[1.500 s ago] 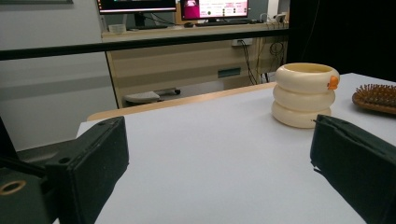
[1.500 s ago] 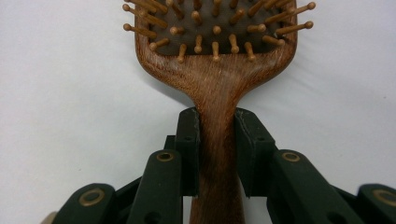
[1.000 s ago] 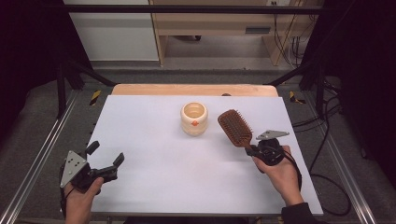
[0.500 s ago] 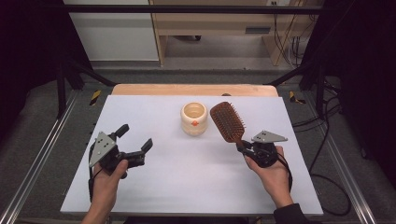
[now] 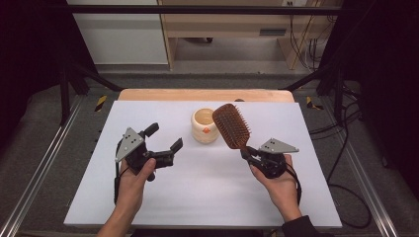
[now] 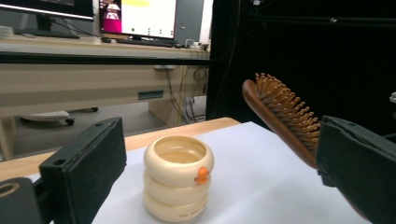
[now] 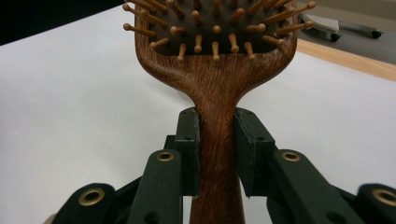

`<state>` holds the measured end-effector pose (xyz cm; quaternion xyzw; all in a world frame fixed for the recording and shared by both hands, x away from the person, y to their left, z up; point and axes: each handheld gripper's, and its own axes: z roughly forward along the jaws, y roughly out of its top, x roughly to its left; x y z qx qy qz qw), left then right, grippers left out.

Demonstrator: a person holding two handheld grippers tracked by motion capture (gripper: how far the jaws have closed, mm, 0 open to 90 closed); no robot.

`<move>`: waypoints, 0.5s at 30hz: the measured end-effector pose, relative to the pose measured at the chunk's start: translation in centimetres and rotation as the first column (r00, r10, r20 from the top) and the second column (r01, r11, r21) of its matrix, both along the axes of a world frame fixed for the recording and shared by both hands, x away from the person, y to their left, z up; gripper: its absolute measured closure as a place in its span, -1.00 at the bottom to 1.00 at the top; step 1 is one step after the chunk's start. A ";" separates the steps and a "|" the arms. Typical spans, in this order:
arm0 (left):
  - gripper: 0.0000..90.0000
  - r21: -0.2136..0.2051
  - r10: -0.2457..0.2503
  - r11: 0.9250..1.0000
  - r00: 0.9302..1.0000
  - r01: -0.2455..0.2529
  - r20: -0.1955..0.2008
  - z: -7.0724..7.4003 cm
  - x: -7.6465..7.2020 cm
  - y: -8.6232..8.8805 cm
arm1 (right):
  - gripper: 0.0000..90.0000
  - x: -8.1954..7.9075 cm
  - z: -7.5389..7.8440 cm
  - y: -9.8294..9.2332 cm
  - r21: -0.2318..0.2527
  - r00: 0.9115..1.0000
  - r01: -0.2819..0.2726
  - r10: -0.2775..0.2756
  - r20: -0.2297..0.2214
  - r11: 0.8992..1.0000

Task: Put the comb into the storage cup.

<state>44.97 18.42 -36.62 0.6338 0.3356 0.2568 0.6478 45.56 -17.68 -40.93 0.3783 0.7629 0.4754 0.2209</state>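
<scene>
1. In the high view, we hold the wooden hairbrush (image 5: 231, 126) by its handle in our right gripper (image 5: 251, 155), its head lifted off the bench (image 5: 207, 197) and tilted far and left, just right of the cream ringed cup (image 5: 205, 125). Our left gripper (image 5: 164, 143) hovers left of the cup, jaws spread wide with nothing between them.

2. In the left gripper view, the cup (image 6: 178, 179) stands upright on the white bench between the two open jaws but farther off, untouched. The hairbrush (image 6: 285, 119) hangs in the air to the right, bristles facing the cup.

3. In the right gripper view, the jaws clamp the hairbrush handle (image 7: 218, 140) from both sides.

4. We judge the step in hand to be carrying the hairbrush to the cup. Next, the left gripper likely needs to steady the cup while the right brings the brush upright over the mouth.
</scene>
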 end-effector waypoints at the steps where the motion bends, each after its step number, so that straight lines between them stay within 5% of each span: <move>1: -0.95 -0.003 -0.002 1.000 1.000 0.002 -0.001 -0.1 0.0 -0.1 | 0.61 0.0 0.1 0.3 0.001 1.000 -0.003 0.003 0.003 1.000; 15: -0.95 -0.030 -0.041 0.999 0.998 0.040 -0.050 -0.7 -1.0 -0.9 | 0.61 -0.7 0.1 4.2 0.020 0.995 -0.083 0.082 0.049 0.996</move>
